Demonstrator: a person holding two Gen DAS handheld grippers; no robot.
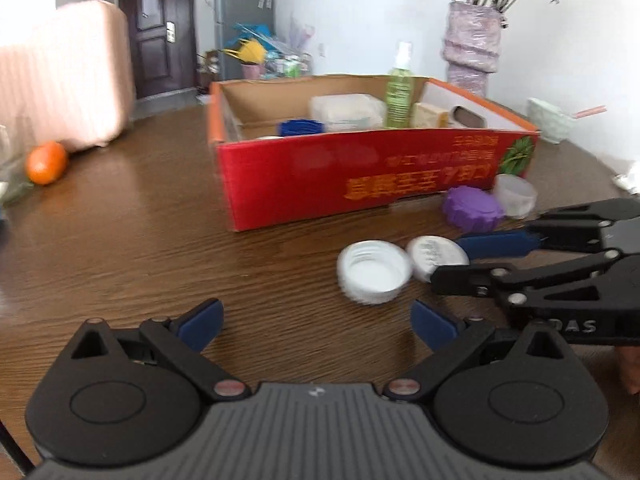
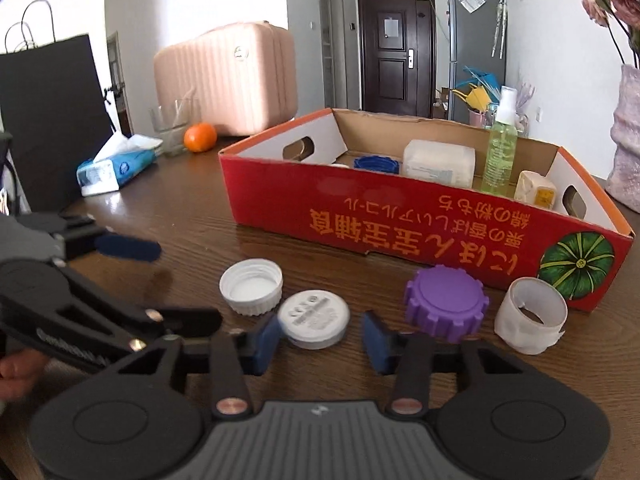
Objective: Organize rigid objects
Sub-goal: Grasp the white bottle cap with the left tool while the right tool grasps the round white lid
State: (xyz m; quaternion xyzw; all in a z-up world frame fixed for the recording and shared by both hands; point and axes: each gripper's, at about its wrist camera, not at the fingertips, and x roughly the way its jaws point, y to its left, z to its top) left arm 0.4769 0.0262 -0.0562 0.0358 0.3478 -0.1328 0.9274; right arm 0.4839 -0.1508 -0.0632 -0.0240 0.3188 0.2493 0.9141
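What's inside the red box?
Inside the red box you can see a blue lid, a whitish plastic tub, a green spray bottle standing up, and a cream packet. The front wall hides the box floor and anything lying low.

red box (image 2: 360, 216) with orange lettering, purple lid (image 2: 446, 302), orange fruit (image 2: 200, 137)
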